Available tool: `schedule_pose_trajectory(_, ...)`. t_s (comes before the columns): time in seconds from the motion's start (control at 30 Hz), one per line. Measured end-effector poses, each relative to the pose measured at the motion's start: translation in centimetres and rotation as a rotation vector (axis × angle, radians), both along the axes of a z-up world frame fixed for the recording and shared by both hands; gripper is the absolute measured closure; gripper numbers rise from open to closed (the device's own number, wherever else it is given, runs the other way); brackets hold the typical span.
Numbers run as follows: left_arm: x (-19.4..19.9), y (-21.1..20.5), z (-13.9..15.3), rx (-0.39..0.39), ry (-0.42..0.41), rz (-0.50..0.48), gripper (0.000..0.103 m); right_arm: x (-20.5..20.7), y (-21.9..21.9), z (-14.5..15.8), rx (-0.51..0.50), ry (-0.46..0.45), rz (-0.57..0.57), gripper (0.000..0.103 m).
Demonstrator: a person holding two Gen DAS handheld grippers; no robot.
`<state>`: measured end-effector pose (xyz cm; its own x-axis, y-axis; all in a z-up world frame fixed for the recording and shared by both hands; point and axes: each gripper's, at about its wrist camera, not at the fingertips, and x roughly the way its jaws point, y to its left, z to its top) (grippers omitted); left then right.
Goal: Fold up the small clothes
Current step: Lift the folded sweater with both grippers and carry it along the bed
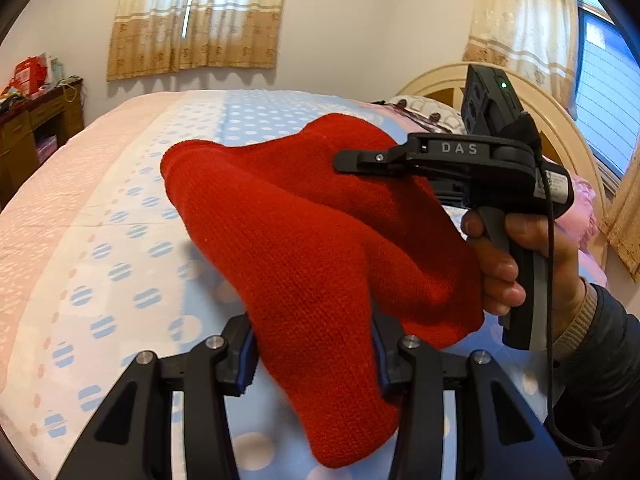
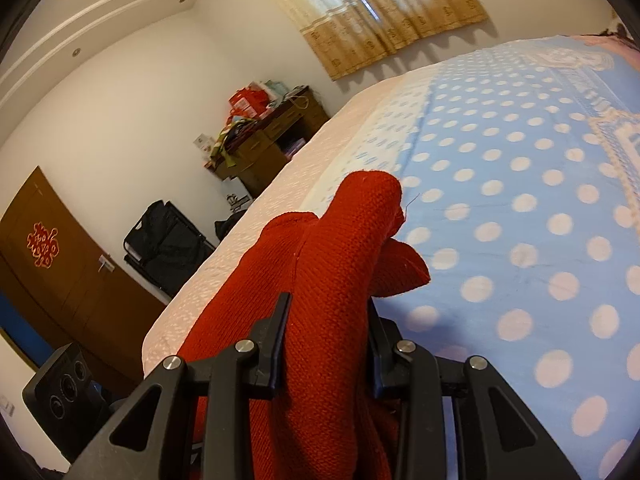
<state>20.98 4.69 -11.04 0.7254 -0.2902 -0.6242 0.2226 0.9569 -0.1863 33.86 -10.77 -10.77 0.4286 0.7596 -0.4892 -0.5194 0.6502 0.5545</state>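
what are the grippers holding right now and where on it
Both hold the same red knit garment, lifted over the bed. The left gripper pinches one edge, the right gripper another bunched end.

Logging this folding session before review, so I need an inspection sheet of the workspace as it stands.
Surface: bed with blue polka-dot sheet, pink border.
Job's things: red knit garment, held up off the bed between both grippers.
Clutter: nothing seen on the bed beside the garment.
Grippers: left gripper and right gripper both shut on the knit.
Cables: black cable hanging from the right gripper.
Surroundings: curtains, cluttered wooden desk, headboard.
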Motion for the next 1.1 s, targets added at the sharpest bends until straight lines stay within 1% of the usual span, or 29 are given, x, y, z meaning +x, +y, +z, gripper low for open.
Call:
schedule_pose_trajectory(0.37,-0.4,2.4,-0.6,0.015,-0.005,0.078,0.057,0.0,4.8,-0.1,-0.006,0.003,0.080,0.070)
schedule_pose_trajectory(0.67,-1.6,4.1,-0.7,0.026,-0.002,0.121,0.057,-0.2,7.8,-0.6,-0.004,0.015,0.133,0.070)
schedule_pose_trajectory(0.97,-2.6,5.4,-1.5,0.027,0.010,0.167,0.057,-0.6,11.2,-1.2,-0.030,0.036,0.197,0.070)
schedule_pose_trajectory(1.1,-3.6,5.4,-1.8,0.037,0.017,0.184,0.057,-0.6,12.4,-1.6,-0.040,0.049,0.225,0.070)
